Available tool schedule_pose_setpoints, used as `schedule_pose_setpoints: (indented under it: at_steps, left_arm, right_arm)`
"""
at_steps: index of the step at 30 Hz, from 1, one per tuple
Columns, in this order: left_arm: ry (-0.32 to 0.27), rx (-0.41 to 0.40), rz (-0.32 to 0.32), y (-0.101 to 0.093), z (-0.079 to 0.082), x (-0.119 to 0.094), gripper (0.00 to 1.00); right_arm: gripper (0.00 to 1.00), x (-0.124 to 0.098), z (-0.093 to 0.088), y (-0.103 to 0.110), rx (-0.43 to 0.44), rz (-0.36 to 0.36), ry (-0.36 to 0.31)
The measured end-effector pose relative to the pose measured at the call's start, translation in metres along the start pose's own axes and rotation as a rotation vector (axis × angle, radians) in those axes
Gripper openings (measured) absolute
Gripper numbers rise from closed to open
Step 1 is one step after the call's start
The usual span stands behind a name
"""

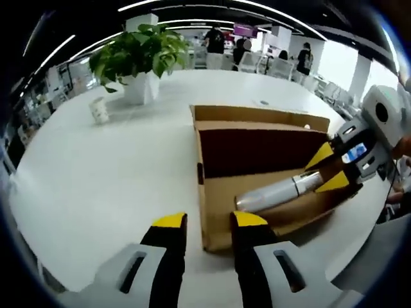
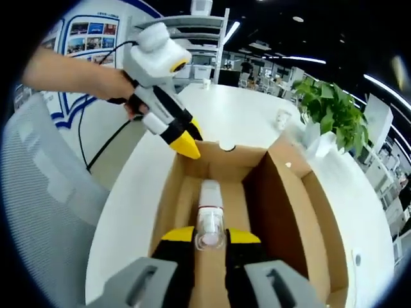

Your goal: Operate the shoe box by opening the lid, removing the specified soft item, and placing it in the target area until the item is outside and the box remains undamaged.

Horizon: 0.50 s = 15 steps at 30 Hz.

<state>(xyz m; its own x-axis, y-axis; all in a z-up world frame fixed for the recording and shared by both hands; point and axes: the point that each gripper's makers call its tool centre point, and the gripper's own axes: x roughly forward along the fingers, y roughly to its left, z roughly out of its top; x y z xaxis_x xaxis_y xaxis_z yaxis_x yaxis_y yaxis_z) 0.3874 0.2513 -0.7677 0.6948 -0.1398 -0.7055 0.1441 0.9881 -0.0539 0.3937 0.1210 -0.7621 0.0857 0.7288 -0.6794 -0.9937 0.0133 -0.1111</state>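
Observation:
An open cardboard shoe box [image 1: 221, 205] lies on the white table [image 1: 109, 179]. Its lid [image 1: 257, 151] stands up along one side, dark inside. My right gripper [image 1: 327, 169] reaches into the box from the right and is shut on a white tube-shaped soft item [image 1: 273, 192]. In the right gripper view that item [image 2: 210, 215] points away between my right gripper's [image 2: 210, 235] yellow tips, over the box floor [image 2: 231, 192]. My left gripper [image 1: 209, 220] is open, its jaws astride the box's near corner. A hand holds the left gripper [image 2: 187, 146] at the box's far end.
A potted green plant [image 1: 141, 54] and a small white cup [image 1: 98, 110] stand farther back on the table; the plant [image 2: 334, 112] is at the right in the right gripper view. A grey chair back [image 2: 38, 212] is at the table's edge. People stand far behind.

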Motion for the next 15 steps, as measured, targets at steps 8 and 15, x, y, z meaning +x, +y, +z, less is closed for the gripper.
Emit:
schedule_pose_setpoints:
  at_steps: [8,15]
  left_arm:
    - [-0.030,0.122,-0.055,-0.013,0.011,-0.007,0.30]
    - [-0.044,0.231,-0.126,-0.028,0.019,-0.013,0.31]
  right_arm:
    - [0.12,-0.013,0.005,0.003,-0.013,-0.015,-0.004]
    - [0.12,-0.024,0.010,0.009,-0.037,-0.023,-0.008]
